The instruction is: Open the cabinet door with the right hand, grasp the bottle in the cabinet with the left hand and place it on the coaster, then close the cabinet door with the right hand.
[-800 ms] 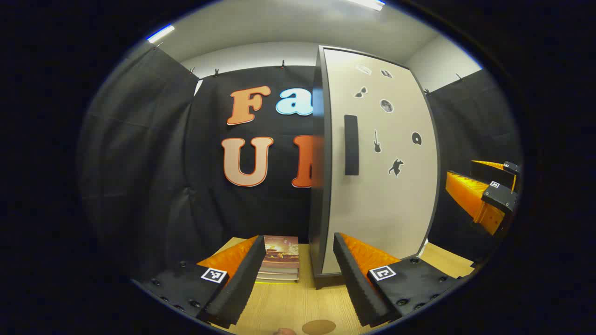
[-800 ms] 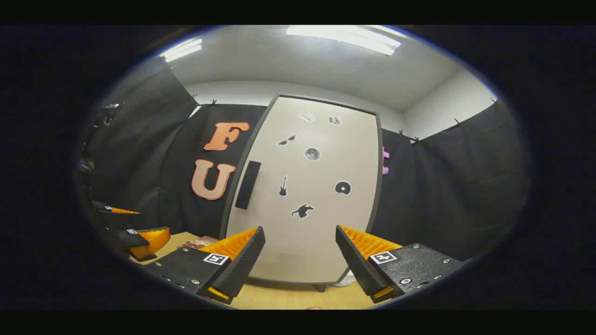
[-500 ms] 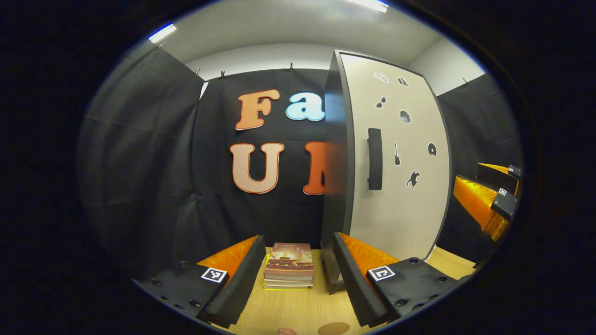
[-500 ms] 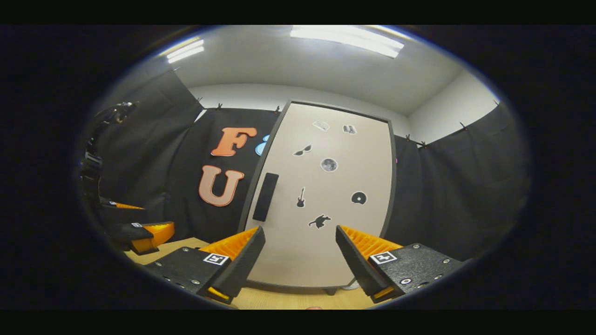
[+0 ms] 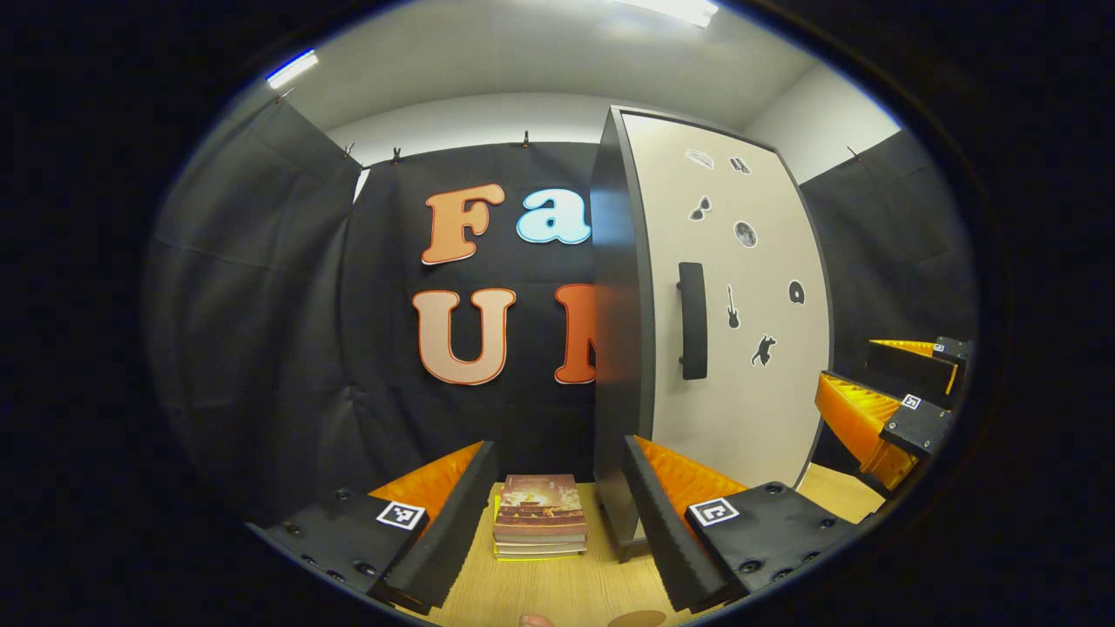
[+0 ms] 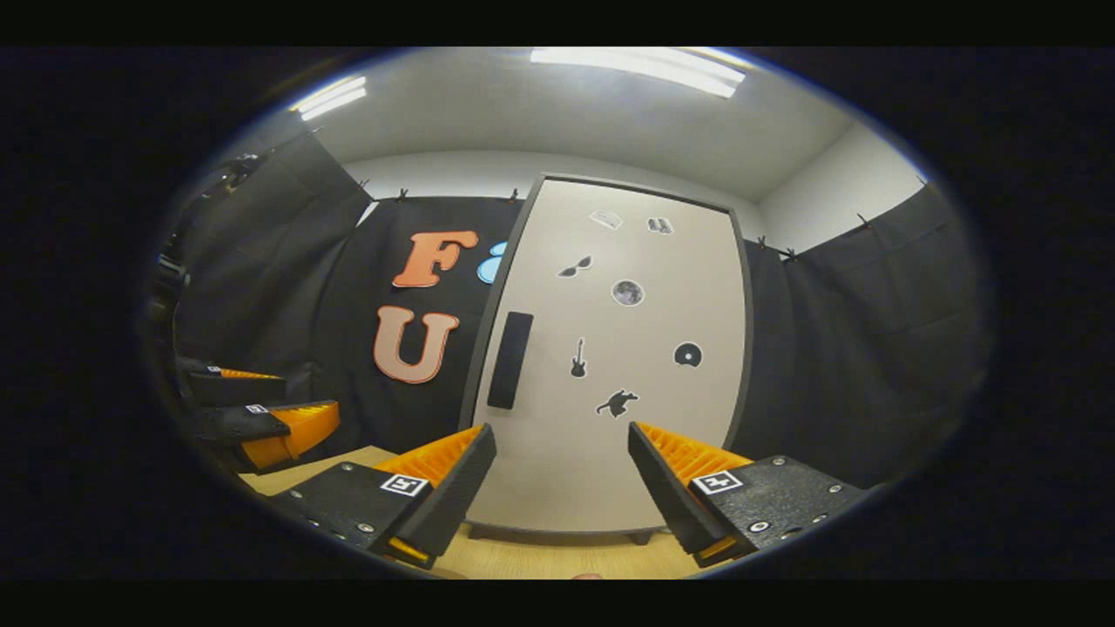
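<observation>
A tall cabinet stands on the wooden table with its pale door (image 5: 740, 305) shut, so its inside is hidden. The door carries small dark stickers and a black vertical handle (image 5: 692, 320) near its left edge. My left gripper (image 5: 556, 448) is open and empty, short of the cabinet's left front corner. A brown round coaster (image 5: 636, 618) peeks in at the bottom edge. In the right gripper view the door (image 6: 627, 348) and handle (image 6: 510, 360) face me, and my right gripper (image 6: 557, 431) is open and empty, well short of the door.
A stack of books (image 5: 540, 515) lies on the table (image 5: 557, 588) left of the cabinet, between my left fingers. The right gripper (image 5: 880, 392) hangs at the far right of the left gripper view; the left gripper (image 6: 261, 405) sits at the far left of the right gripper view.
Both cameras have shifted a little: the cabinet sits slightly farther off, the coaster has slid toward the bottom edge, and the right gripper sits lower in the left gripper view. Both stay open.
</observation>
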### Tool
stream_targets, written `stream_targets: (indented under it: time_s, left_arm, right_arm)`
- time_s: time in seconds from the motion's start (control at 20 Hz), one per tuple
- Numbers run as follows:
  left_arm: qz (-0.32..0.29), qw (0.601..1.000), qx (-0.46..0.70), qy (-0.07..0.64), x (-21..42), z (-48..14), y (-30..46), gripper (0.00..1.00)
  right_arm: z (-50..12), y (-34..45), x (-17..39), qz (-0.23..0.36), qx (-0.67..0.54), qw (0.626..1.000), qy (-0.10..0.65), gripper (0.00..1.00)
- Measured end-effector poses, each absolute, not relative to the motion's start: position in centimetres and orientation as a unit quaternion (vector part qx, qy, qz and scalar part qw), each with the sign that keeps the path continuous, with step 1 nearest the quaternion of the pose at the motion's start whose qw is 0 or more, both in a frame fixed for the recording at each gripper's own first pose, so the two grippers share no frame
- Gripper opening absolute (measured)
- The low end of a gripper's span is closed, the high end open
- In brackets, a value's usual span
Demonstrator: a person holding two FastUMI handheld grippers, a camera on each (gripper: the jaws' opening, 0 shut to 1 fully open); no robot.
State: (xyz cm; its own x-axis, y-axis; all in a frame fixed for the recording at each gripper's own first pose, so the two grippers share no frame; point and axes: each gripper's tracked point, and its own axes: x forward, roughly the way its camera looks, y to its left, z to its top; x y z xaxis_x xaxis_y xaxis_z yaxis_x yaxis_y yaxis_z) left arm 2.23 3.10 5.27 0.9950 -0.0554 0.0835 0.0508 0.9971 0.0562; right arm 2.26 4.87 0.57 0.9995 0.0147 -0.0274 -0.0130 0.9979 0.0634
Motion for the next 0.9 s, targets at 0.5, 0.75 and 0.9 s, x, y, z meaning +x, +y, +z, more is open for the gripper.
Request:
stream_targets:
  time_s: [0.5, 0.75, 0.9]
  left_arm:
    - [-0.005, 0.999, 0.021, -0.034, 2.8, 4.9, 4.6, 0.94]
    - [0.016, 0.999, 0.018, -0.024, 3.1, 4.1, 6.6, 0.94]
    - [0.025, 0.999, 0.016, -0.019, 3.5, 3.7, 7.3, 0.94]
  right_arm:
    - [0.7, 7.4, 9.7, 0.036, 0.071, 0.996, 0.027, 0.94]
    - [1.3, 9.2, 14.5, 0.047, 0.090, 0.994, 0.029, 0.94]
    - [1.4, 10.0, 16.9, 0.049, 0.094, 0.994, 0.029, 0.93]
